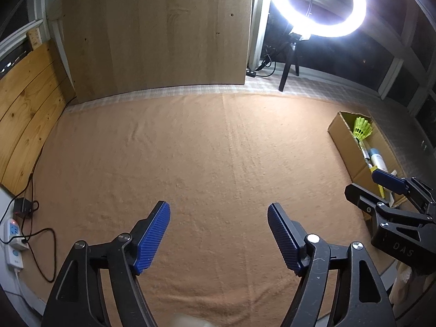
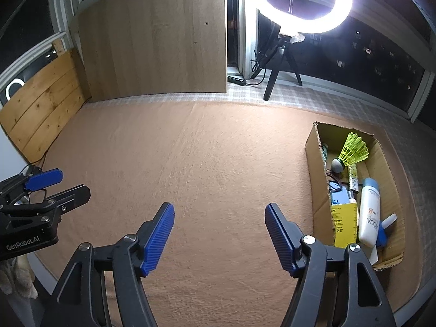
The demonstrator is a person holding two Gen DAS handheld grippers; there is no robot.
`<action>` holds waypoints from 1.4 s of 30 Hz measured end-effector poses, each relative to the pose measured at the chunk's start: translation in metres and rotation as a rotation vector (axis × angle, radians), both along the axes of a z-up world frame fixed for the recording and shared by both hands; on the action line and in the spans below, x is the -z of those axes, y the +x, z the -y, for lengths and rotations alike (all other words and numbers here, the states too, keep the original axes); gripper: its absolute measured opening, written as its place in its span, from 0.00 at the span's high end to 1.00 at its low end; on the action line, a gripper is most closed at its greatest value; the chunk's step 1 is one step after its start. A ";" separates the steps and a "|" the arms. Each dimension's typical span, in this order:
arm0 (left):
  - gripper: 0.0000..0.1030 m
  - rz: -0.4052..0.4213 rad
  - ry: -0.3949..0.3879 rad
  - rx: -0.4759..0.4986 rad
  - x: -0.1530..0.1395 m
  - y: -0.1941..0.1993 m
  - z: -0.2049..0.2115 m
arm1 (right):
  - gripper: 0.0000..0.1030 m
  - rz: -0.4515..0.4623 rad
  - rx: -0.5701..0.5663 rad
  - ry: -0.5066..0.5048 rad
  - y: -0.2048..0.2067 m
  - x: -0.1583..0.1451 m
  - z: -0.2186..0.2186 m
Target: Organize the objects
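A cardboard box point(image 2: 316, 160) lies on the orange cloth at the right. It holds a yellow shuttlecock point(image 2: 354, 150), a white AQUA bottle point(image 2: 369, 212), a yellow ruler-marked box point(image 2: 344, 223), a patterned tube point(image 2: 353, 178) and a blue-and-white item point(image 2: 384, 229). The box also shows in the left wrist view point(image 1: 346, 141) with the shuttlecock point(image 1: 362, 129). My left gripper point(image 1: 218, 211) is open and empty over the cloth. My right gripper point(image 2: 219, 212) is open and empty, left of the box. Each gripper shows in the other's view, the right point(image 1: 368, 185) and the left point(image 2: 70, 184).
A ring light on a tripod point(image 2: 280, 76) stands at the back on a checked cloth. A tall wooden panel point(image 2: 152, 41) stands behind the orange cloth point(image 2: 190, 150). Pine boards point(image 1: 24, 120), a power strip point(image 1: 13, 242) and cables point(image 1: 41, 239) are at the left edge.
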State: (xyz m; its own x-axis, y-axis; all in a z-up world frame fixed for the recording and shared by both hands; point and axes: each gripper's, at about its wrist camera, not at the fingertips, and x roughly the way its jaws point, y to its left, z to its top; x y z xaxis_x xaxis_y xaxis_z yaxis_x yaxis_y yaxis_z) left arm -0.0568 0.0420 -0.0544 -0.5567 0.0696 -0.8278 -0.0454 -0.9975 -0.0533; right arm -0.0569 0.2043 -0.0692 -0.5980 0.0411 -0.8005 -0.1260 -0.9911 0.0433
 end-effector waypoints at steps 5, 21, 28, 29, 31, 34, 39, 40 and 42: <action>0.23 0.010 -0.003 -0.010 0.007 -0.002 0.001 | 0.37 -0.004 0.003 0.013 -0.001 0.000 0.005; 0.23 0.018 0.009 -0.016 0.013 -0.006 0.000 | 0.36 0.005 0.008 0.028 -0.003 0.001 0.002; 0.23 0.014 0.011 -0.006 0.011 -0.007 -0.002 | 0.36 0.005 0.009 0.032 -0.003 0.001 0.001; 0.23 0.013 0.011 -0.005 0.010 -0.007 -0.002 | 0.36 0.005 0.009 0.031 -0.003 0.001 0.000; 0.23 0.011 0.011 -0.003 0.009 -0.007 -0.004 | 0.36 0.004 0.009 0.032 -0.003 0.001 -0.001; 0.23 0.008 0.009 -0.002 0.008 -0.007 -0.005 | 0.36 0.004 0.009 0.031 -0.003 0.000 -0.001; 0.23 0.003 0.011 -0.003 0.006 -0.005 -0.006 | 0.36 0.006 0.008 0.027 -0.002 0.000 -0.002; 0.23 0.003 0.011 -0.002 0.006 -0.004 -0.007 | 0.36 0.006 0.010 0.025 -0.002 0.000 -0.003; 0.23 0.002 0.010 -0.001 0.005 -0.004 -0.007 | 0.36 0.005 0.012 0.027 -0.001 -0.001 -0.003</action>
